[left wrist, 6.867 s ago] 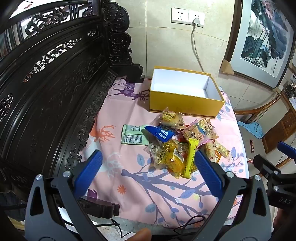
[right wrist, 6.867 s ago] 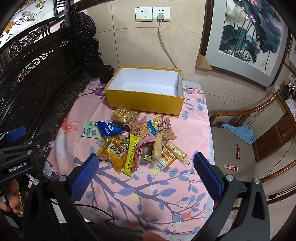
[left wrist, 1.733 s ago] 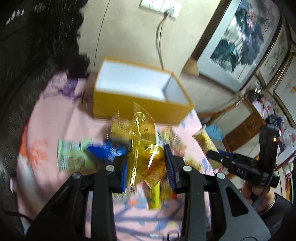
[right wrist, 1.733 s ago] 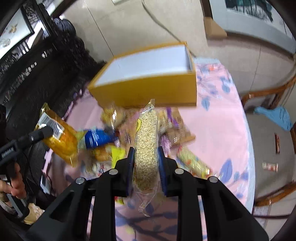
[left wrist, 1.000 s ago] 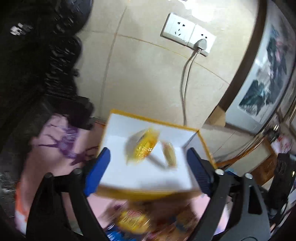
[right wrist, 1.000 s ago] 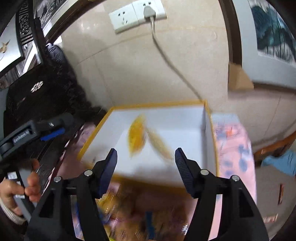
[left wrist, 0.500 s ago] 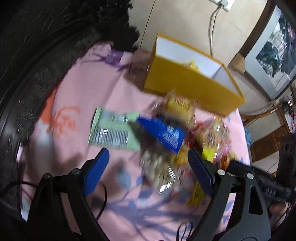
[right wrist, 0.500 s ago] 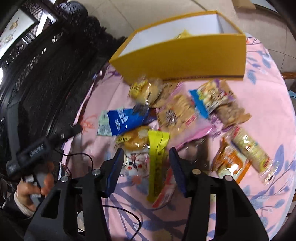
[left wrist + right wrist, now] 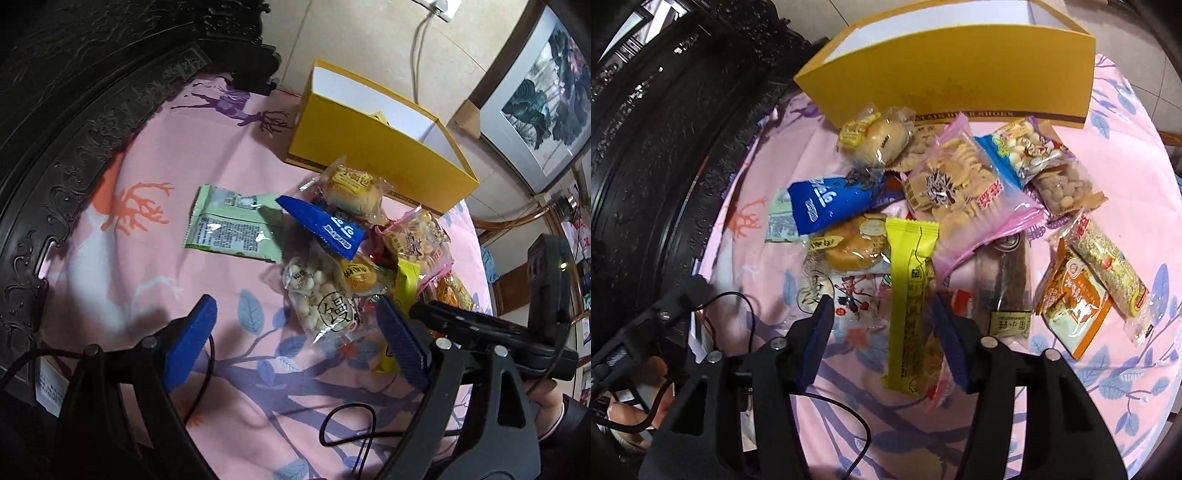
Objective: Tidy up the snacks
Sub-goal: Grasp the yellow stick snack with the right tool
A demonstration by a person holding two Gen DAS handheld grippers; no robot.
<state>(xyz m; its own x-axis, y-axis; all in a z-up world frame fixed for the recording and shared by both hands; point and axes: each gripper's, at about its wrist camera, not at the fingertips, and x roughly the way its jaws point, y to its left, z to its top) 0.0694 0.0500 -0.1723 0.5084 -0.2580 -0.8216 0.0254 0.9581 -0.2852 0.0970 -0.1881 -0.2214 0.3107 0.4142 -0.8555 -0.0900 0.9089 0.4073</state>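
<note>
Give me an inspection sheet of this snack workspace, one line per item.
Surface: pink patterned cloth.
Job's things: yellow box open at the far edge; loose snack pile in front of it.
Clutter: nothing seen.
Grippers: left gripper open and empty; right gripper open, jaws just opening, astride the yellow-green bar.
Cables: black cable on the cloth's near edge.
Surroundings: carved dark furniture, framed painting.

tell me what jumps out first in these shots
A jumbled heap of wrapped snacks lies mid-cloth on the pink leaf-print tablecloth. Behind it stands an open yellow box with a white inside. A long yellow-green bar lies in line with the right gripper's open blue fingers.
</note>
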